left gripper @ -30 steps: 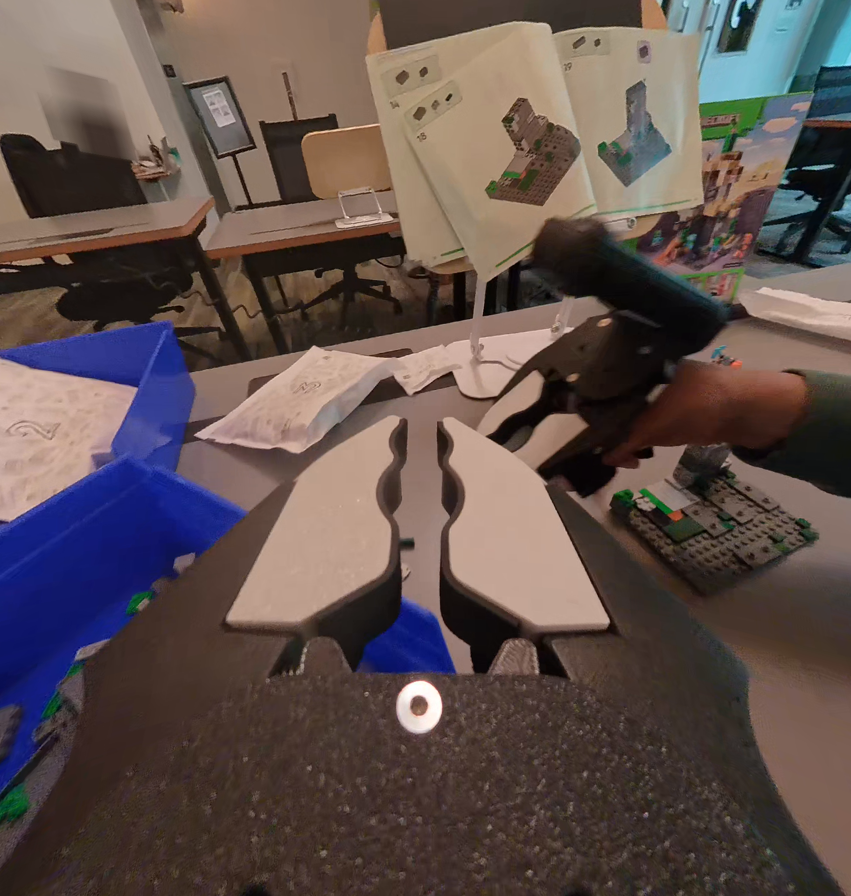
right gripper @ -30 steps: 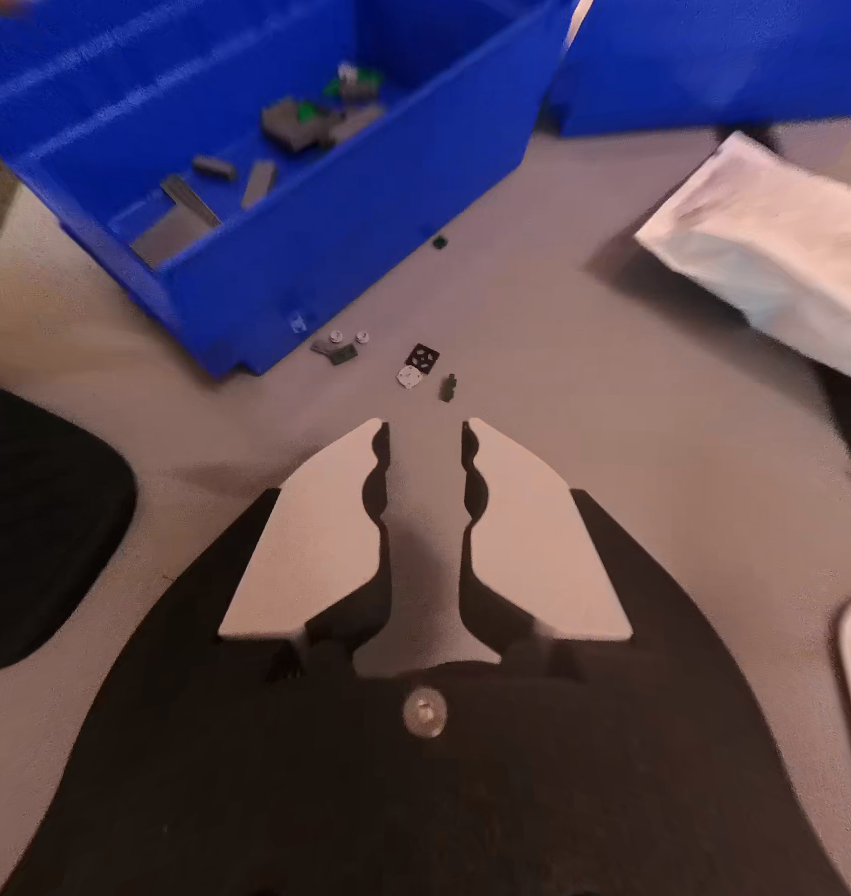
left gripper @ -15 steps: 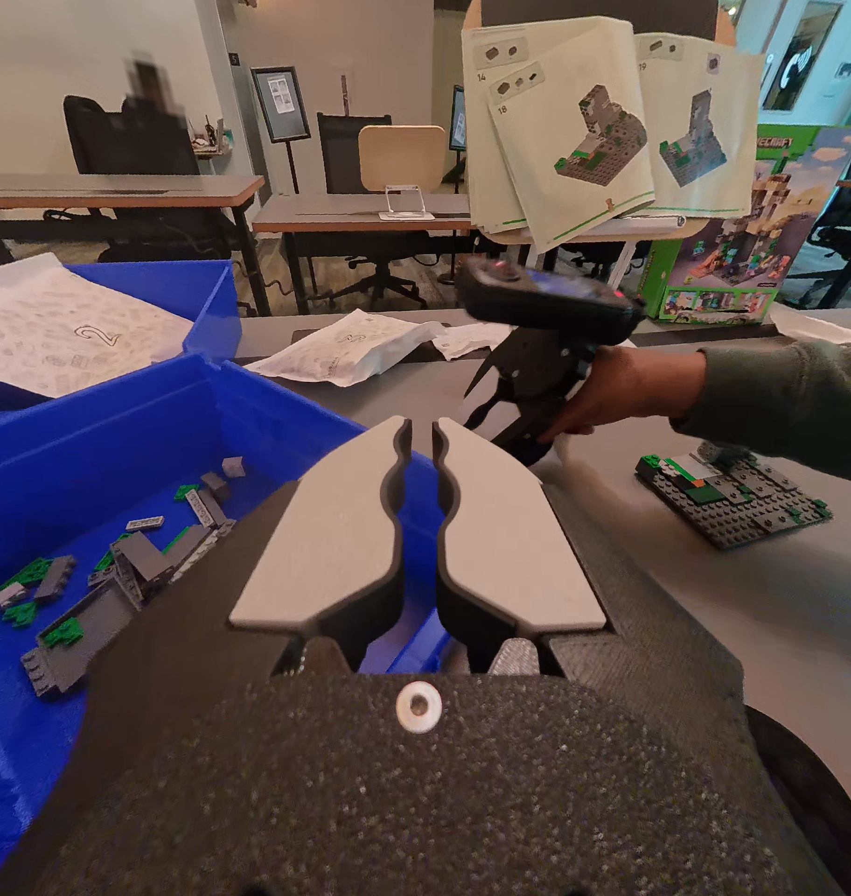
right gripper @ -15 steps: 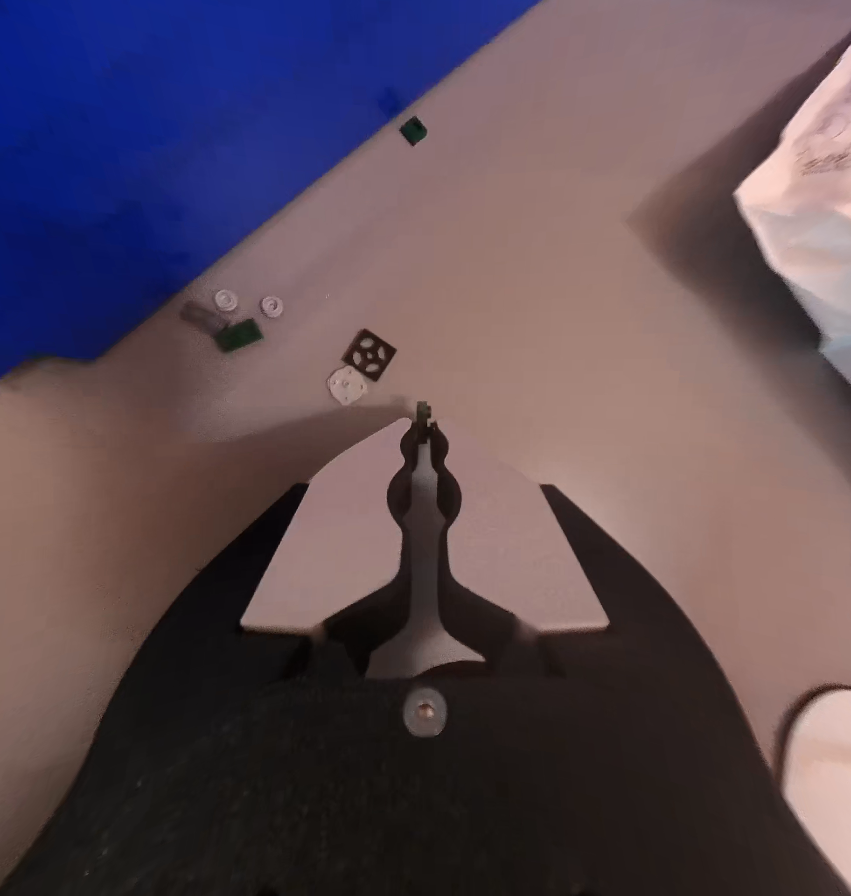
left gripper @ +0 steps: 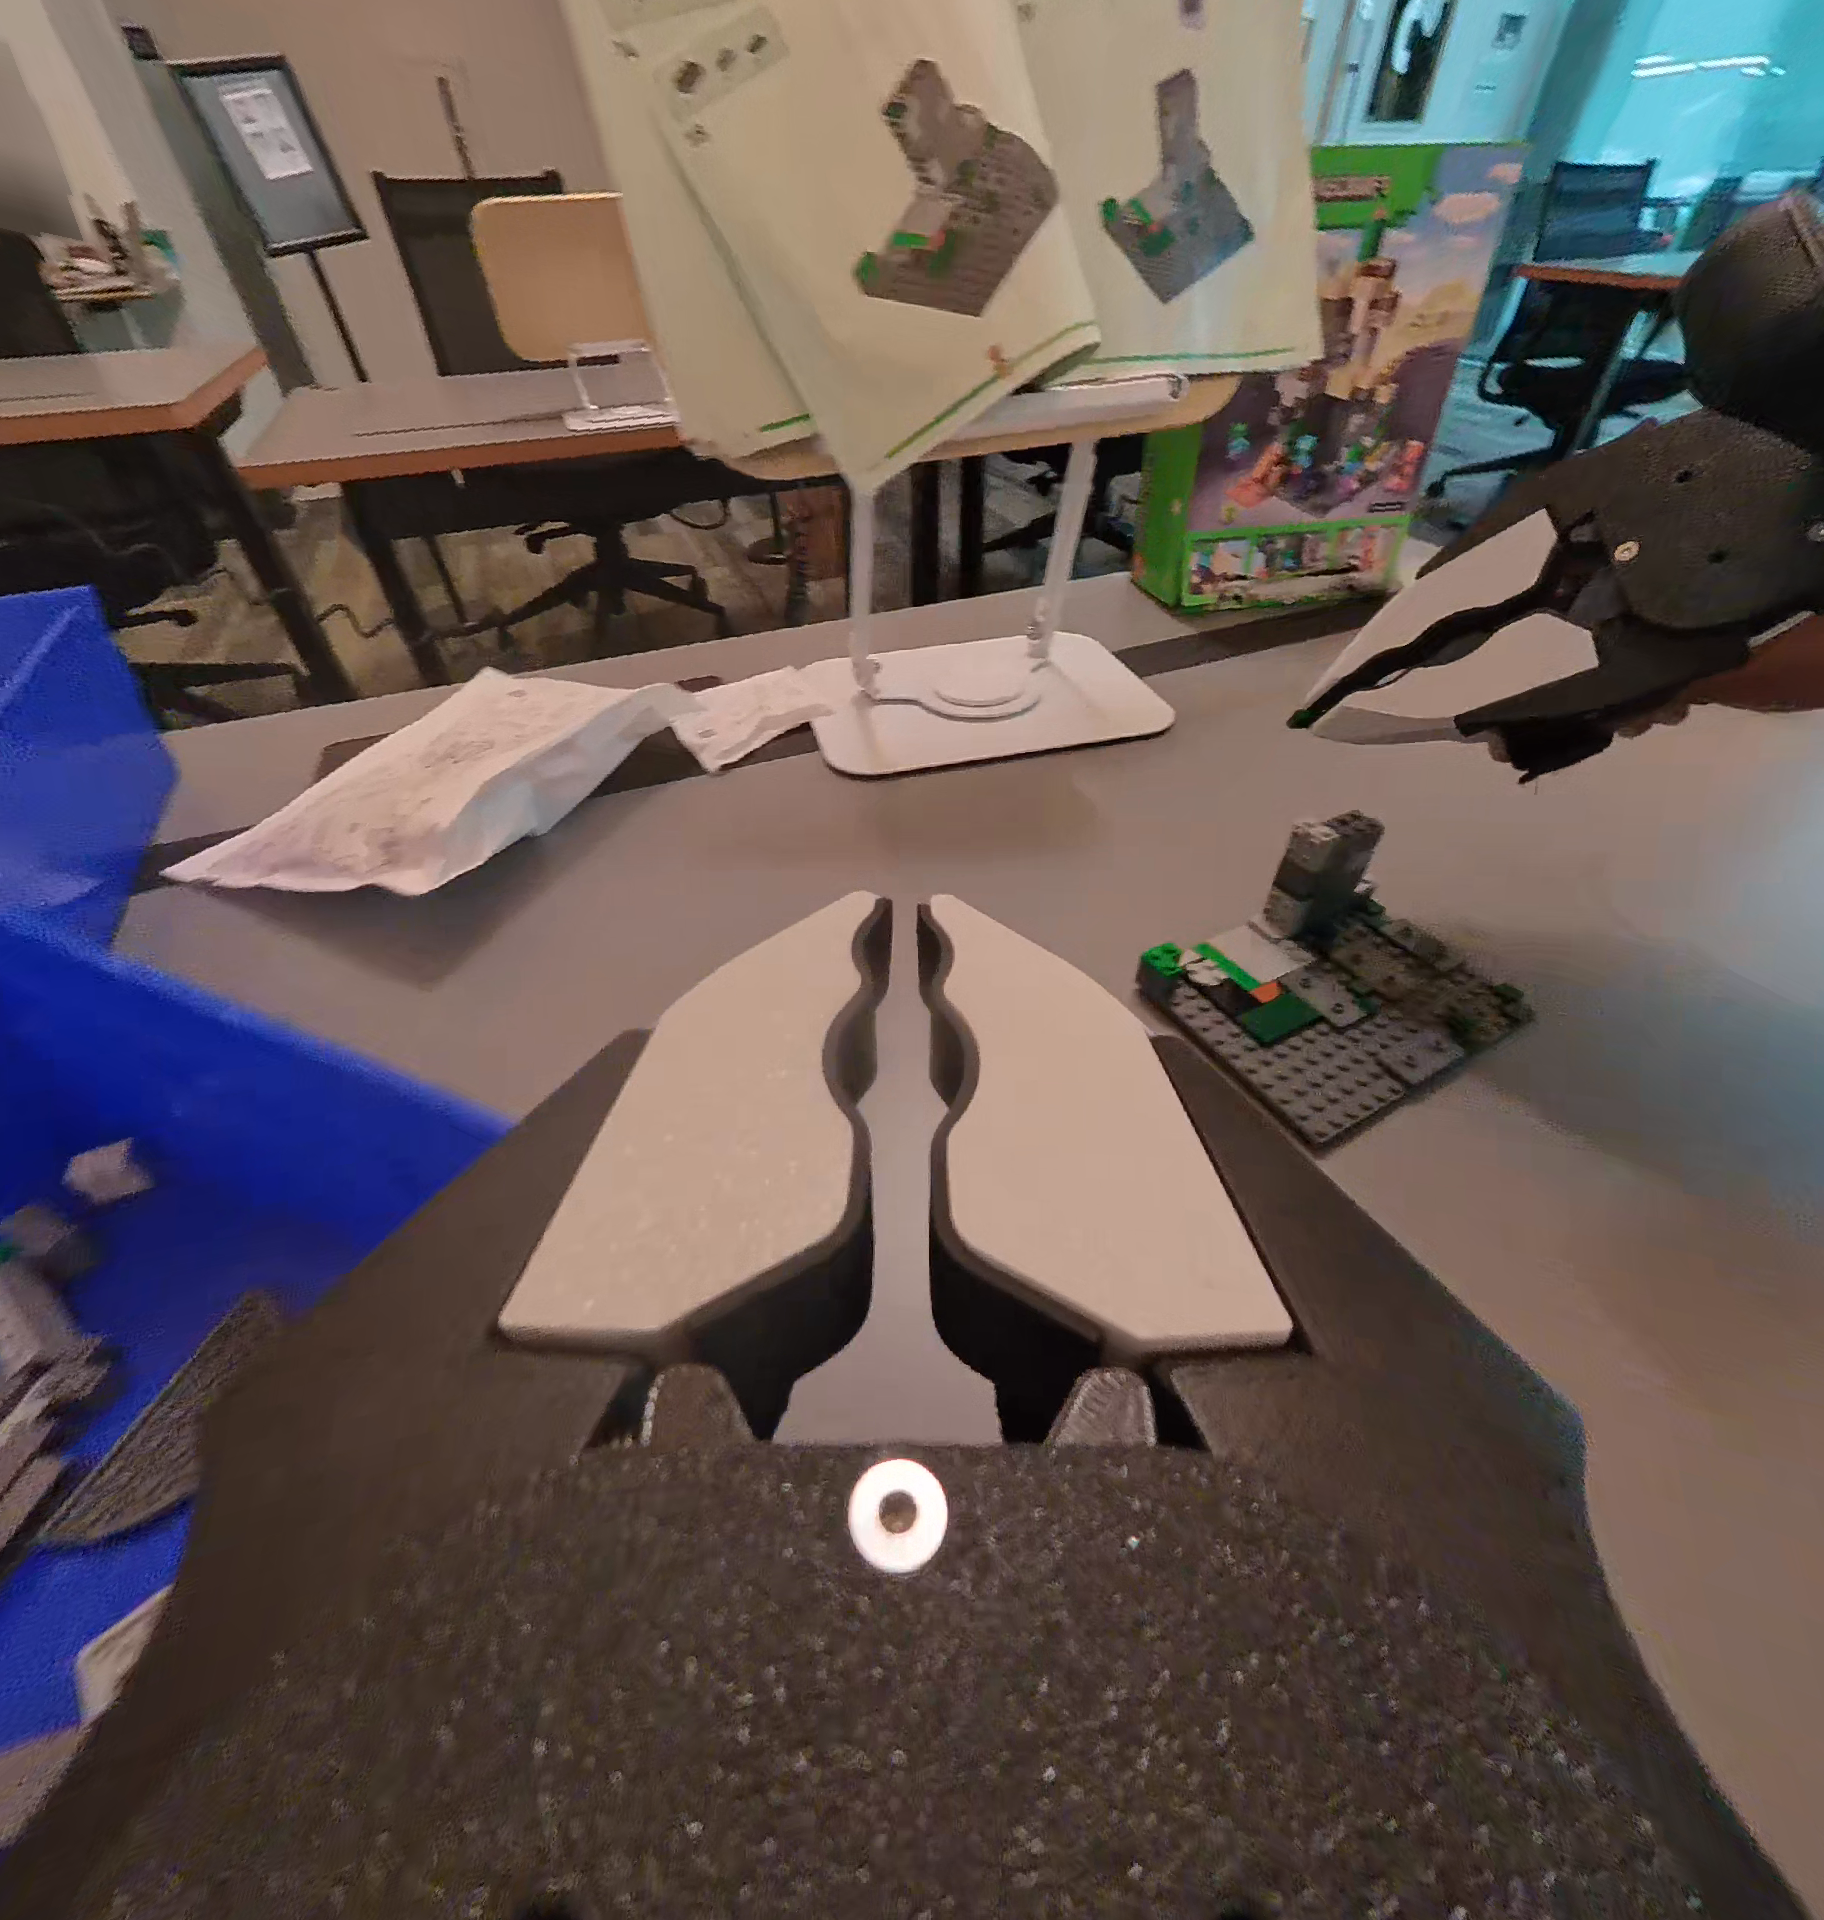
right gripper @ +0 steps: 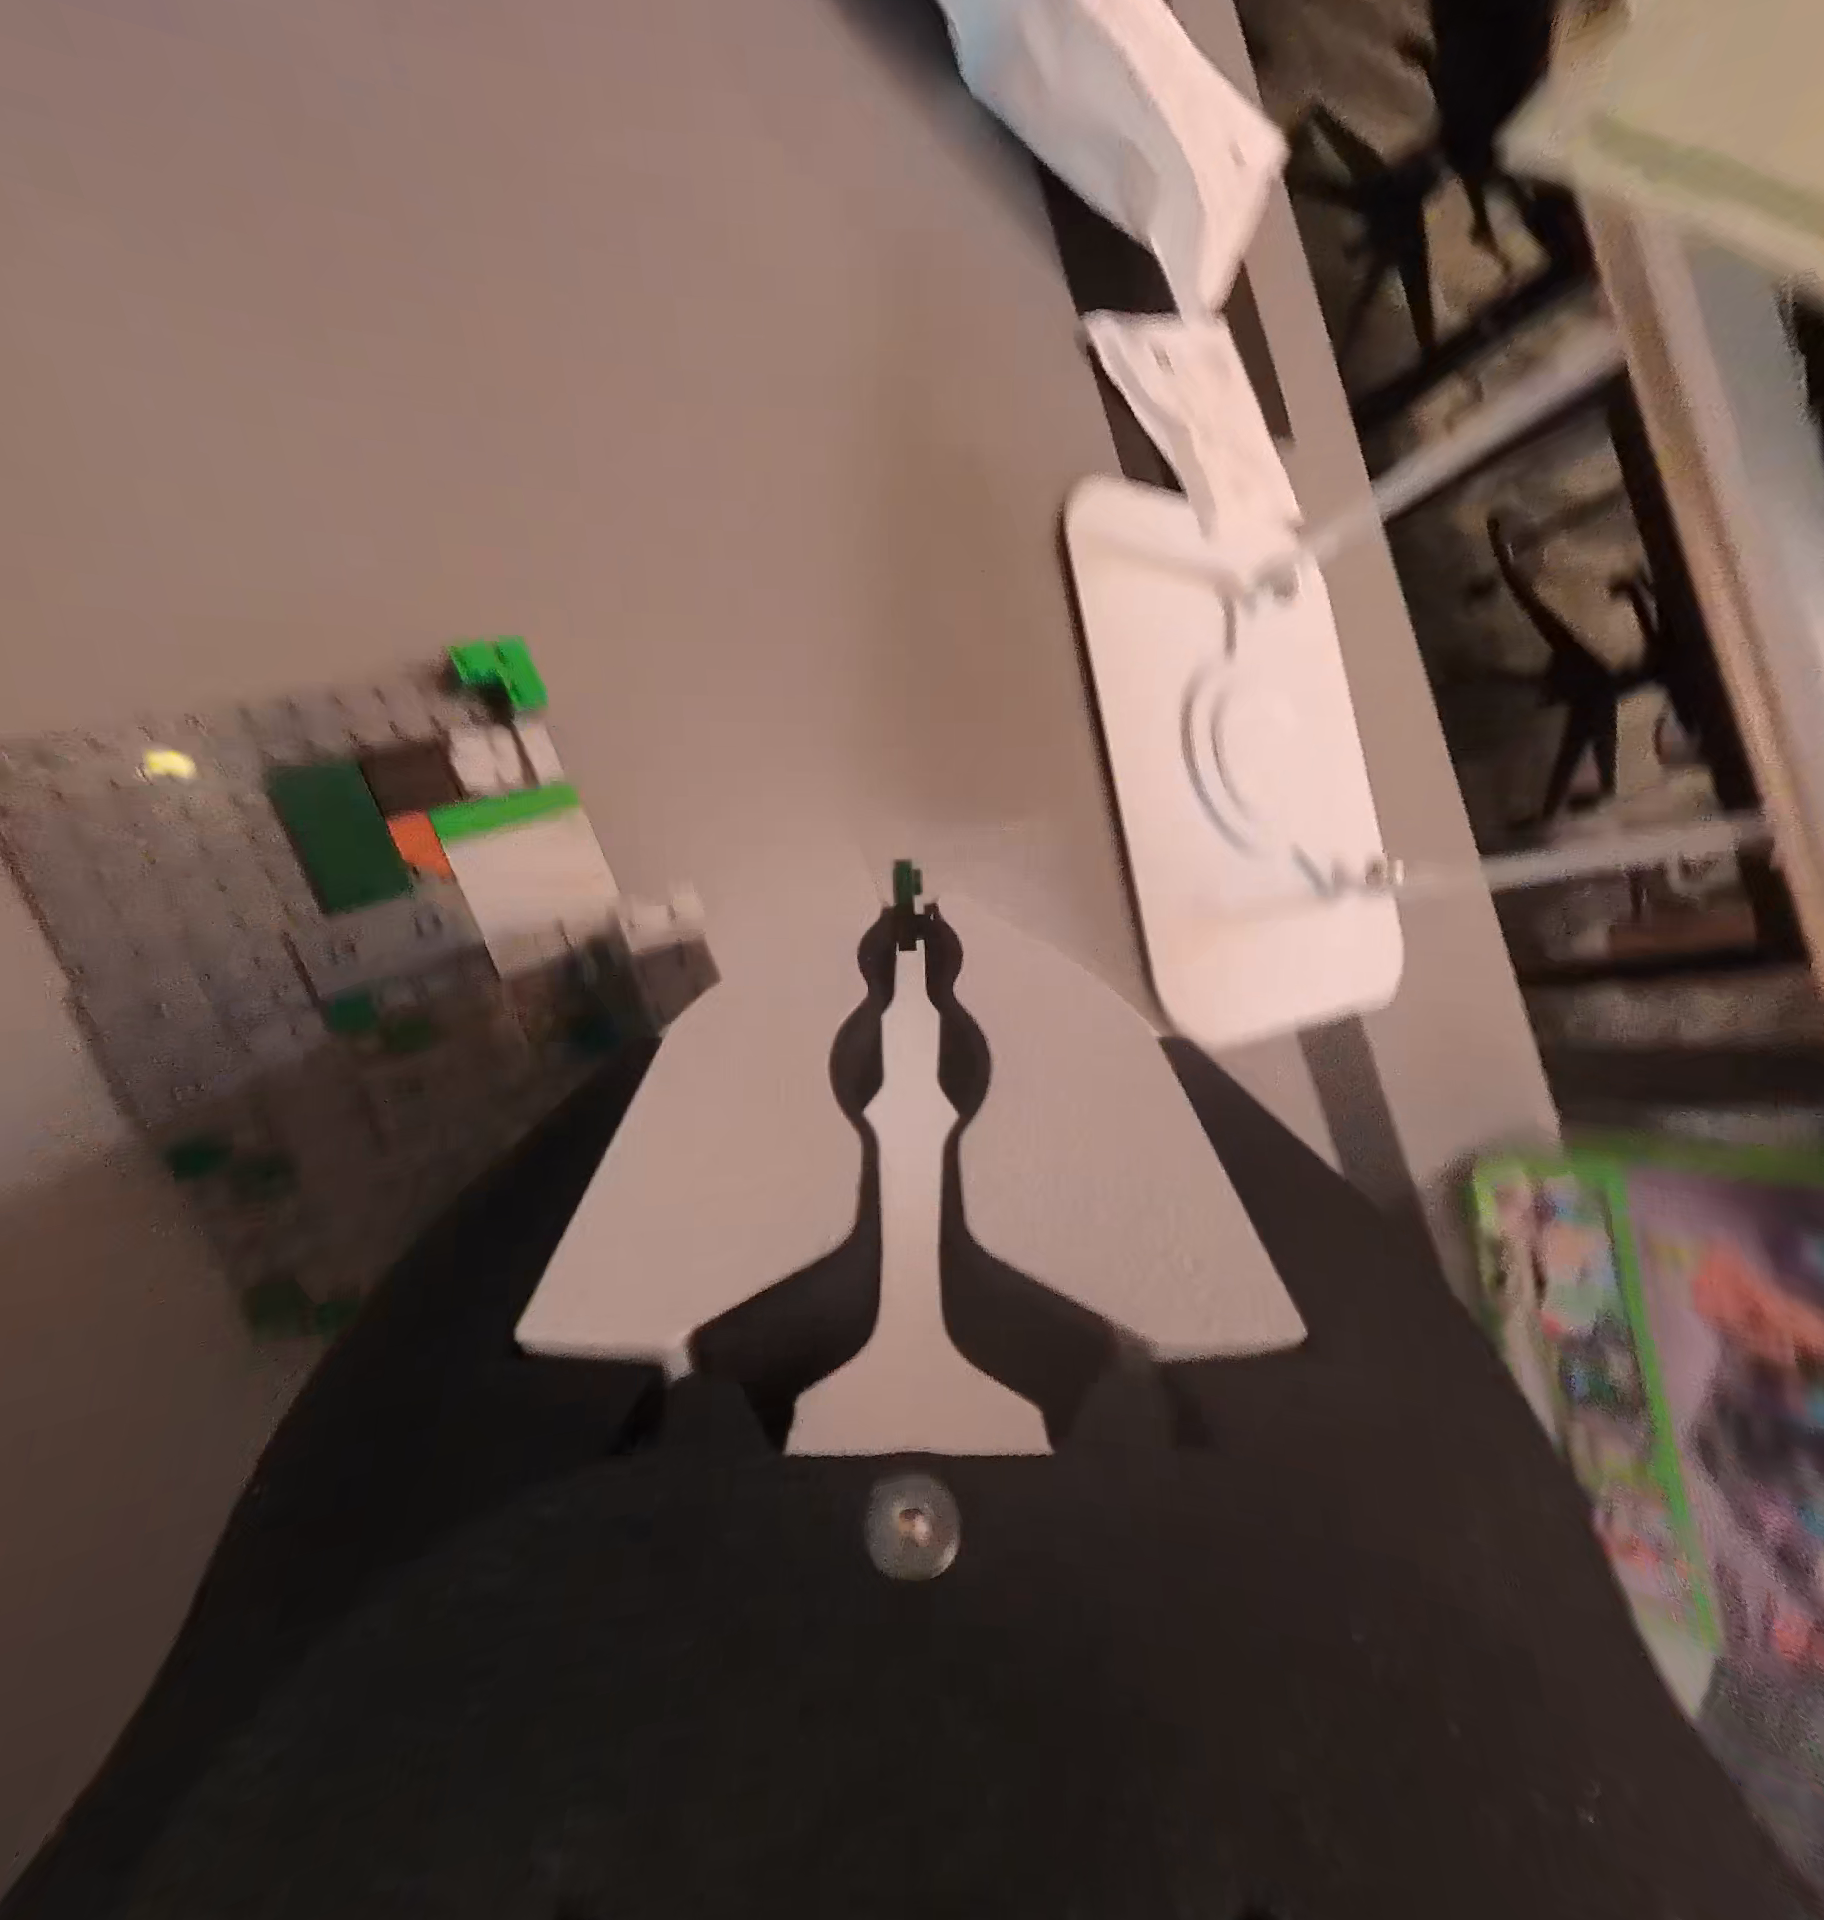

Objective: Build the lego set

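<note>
The partly built lego model (left gripper: 1334, 1023), a grey baseplate with green, white and orange tiles and a small grey tower, lies on the grey table right of my left gripper. It also shows blurred in the right wrist view (right gripper: 212, 914). My left gripper (left gripper: 905, 909) is shut and empty, above the table between the blue bin and the model. My right gripper (right gripper: 913, 920) is shut on a small green piece (right gripper: 905, 888) at its tips. In the left wrist view it (left gripper: 1313, 717) hangs in the air behind and above the model.
A blue bin (left gripper: 108, 1091) with loose grey and green pieces stands at the left. A white paper bag (left gripper: 440, 790) lies behind it. The instruction booklet (left gripper: 949, 208) hangs on a white stand (left gripper: 991, 701). The set's box (left gripper: 1292, 499) stands at the back right. The tips of one gripper are about 25 cm away from the tips of the other.
My right gripper closed on the small green piece on the table by the bin, lifted it and swung over towards the model. My left gripper turned right, away from the bin.
</note>
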`<act>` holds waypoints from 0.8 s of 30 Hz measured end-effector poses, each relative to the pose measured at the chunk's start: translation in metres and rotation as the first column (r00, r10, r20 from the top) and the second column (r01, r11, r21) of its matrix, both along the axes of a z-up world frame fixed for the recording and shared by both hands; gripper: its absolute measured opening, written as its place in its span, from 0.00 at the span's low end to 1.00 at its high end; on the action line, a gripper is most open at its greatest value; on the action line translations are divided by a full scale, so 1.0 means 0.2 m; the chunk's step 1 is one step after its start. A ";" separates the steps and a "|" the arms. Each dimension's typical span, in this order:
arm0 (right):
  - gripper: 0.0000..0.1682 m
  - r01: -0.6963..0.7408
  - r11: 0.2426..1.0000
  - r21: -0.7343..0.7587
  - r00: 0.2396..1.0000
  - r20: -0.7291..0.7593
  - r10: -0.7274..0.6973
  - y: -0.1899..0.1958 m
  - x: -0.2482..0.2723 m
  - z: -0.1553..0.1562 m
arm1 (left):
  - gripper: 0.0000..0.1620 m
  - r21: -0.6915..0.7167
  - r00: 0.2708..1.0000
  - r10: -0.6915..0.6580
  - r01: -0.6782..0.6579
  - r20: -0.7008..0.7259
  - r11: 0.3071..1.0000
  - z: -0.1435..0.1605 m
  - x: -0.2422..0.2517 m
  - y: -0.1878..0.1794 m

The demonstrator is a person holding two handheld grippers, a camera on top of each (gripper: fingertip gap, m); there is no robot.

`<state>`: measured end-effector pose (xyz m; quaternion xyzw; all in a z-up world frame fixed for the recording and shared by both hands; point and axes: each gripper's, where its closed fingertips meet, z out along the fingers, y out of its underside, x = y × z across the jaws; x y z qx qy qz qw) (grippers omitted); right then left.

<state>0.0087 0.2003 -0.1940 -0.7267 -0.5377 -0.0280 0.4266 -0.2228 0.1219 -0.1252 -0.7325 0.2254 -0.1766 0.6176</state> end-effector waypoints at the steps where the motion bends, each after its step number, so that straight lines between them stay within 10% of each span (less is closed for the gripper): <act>1: 0.03 0.053 0.999 -0.008 0.999 -0.007 -0.053 -0.02 0.08 -0.02 | 0.02 -0.001 1.000 -0.019 0.019 -0.010 1.000 0.00 0.05 0.00; 11: 0.03 0.414 0.910 -0.021 0.904 0.129 -0.408 -0.09 0.69 -0.31 | 0.03 -0.042 0.971 -0.196 0.192 -0.137 0.981 -0.06 0.48 0.00; 24: 0.13 0.252 0.934 -0.253 0.959 -0.068 -0.277 -0.24 0.51 -0.37 | 0.02 -0.133 0.947 -0.275 0.255 -0.165 0.958 -0.28 0.66 -0.02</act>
